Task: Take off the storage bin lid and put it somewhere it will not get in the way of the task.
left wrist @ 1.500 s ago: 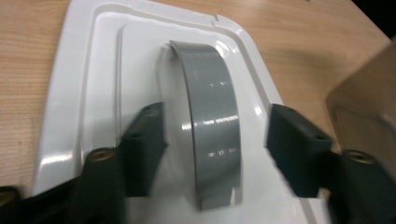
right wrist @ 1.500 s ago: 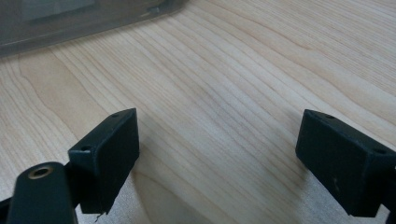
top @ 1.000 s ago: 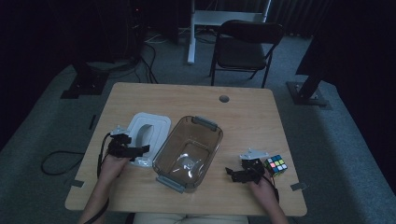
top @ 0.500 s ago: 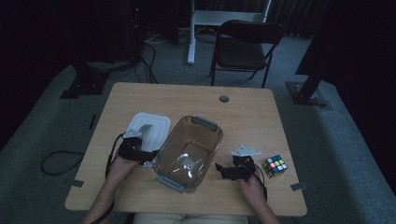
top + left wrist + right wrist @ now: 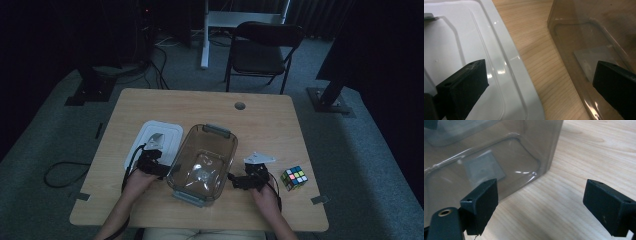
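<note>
I hold my 2 tongs on either side of the clear plastic tub (image 5: 202,162), which stands on the wooden table (image 5: 270,120) near its front edge, just in front of me. My left tongs (image 5: 161,170) sit at the tub's left wall, their jaws spread wide: in the left gripper view one jaw hangs over the white lid (image 5: 461,50) and the other over the tub's (image 5: 596,37) side, with a strip of bare table between lid and tub. The lid (image 5: 150,142) lies flat, just beside the tub. My right tongs (image 5: 235,180) point at the tub's right wall, jaws wide too; in the right gripper view one jaw overlaps the tub's (image 5: 486,157) corner, the other stands over bare wood. Neither pair grips anything. A colour cube (image 5: 294,177) rests on the table to the right of my right hand (image 5: 262,192).
</note>
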`<state>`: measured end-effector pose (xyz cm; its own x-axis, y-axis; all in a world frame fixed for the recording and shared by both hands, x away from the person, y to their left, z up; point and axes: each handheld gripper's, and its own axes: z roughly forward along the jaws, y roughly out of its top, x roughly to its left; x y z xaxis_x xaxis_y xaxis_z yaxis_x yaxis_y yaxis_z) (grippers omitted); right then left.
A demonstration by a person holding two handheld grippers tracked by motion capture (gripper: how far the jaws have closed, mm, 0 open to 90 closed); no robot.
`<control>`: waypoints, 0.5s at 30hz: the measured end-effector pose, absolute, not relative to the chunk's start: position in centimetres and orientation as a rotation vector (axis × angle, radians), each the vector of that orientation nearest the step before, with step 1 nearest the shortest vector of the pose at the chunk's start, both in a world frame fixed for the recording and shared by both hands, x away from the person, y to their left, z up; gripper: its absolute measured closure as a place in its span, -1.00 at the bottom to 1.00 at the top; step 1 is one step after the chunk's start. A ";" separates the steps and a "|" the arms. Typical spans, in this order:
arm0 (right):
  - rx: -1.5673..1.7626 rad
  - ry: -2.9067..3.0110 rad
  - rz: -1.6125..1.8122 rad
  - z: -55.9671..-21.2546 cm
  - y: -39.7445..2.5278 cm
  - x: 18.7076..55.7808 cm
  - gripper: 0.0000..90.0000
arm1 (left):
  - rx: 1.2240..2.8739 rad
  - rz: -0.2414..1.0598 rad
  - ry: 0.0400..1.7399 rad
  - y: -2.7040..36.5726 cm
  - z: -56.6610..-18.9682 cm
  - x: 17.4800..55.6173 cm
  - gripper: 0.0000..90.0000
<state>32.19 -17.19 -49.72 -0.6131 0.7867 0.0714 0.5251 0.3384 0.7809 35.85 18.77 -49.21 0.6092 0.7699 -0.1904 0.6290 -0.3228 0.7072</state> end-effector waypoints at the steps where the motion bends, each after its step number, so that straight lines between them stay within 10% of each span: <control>1: 1.166 2.288 1.146 -49.7 -17.3 32.3 -0.72 | 2.059 0.229 1.099 18.6 -49.2 35.8 -0.99; 15: 1.188 2.320 1.110 -49.8 -18.8 34.3 -0.72 | 2.089 0.225 1.086 16.7 -49.4 35.7 -0.99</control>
<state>34.33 -18.80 -49.79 -0.6094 0.7896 0.0716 0.5513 0.3570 0.7541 35.73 16.69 -49.41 0.6233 0.7615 -0.1778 0.6284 -0.3524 0.6935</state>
